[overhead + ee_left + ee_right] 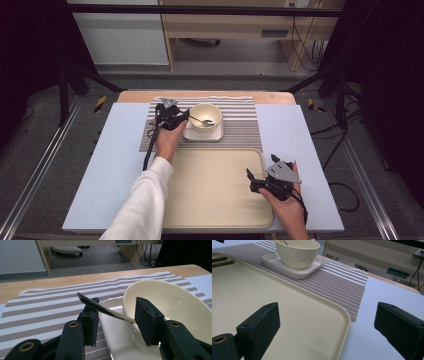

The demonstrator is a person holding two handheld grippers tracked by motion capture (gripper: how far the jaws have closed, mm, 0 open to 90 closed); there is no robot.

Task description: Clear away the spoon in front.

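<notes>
spoon [105, 310] handle slanting across between left gripper [116, 321] jaws held apart, its head hidden inside the bowl [172, 302] beyond.

Spoon [100, 307]: metal, slim handle, lying tilted with its bowl end down inside the cream bowl [205, 117] and its handle leaning over the bowl's left rim, tip sticking up and out. Bowl: round, glossy cream, sitting upright on a white rectangular dish [202, 134], which is resting flat on the striped placemat [242, 125] at the far side of the table.
</notes>
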